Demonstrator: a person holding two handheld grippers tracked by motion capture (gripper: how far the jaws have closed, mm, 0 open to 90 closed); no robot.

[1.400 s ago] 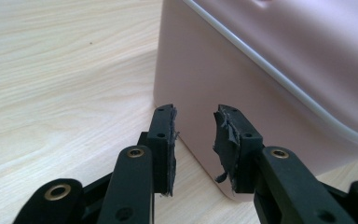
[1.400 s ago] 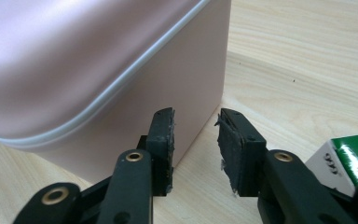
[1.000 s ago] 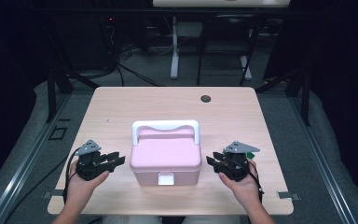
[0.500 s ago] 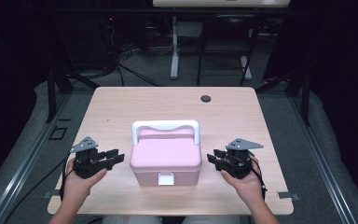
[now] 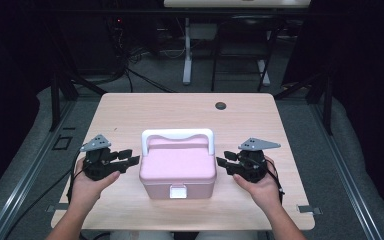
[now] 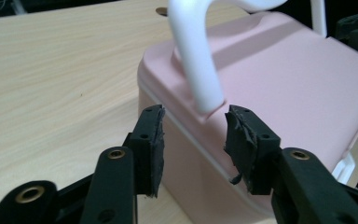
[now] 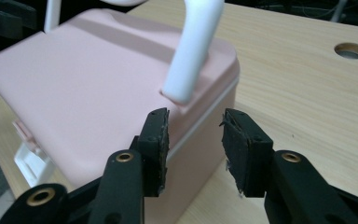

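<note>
High view, left tool (image 5: 130, 160) and right tool (image 5: 224, 162) released, flanking pink box (image 5: 178, 167)

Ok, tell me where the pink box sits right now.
In the high view the pink box sits on the table near its front edge, centred between the left gripper and right gripper.

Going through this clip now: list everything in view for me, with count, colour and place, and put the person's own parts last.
Box: one, pink, table's near middle, between the tongs.
Handle: one, white, upright on the box lid.
Latch: one, white, box front.
Table: one, light wood, centre.
Grommet hole: one, dark, table's far edge.
Cables: several, dark, floor behind the table.
Left tongs: one, black, jaws open, beside the box's left end, not touching.
Right tongs: one, black, jaws open, beside the right end.
Hands: two, at the near edge.
</note>
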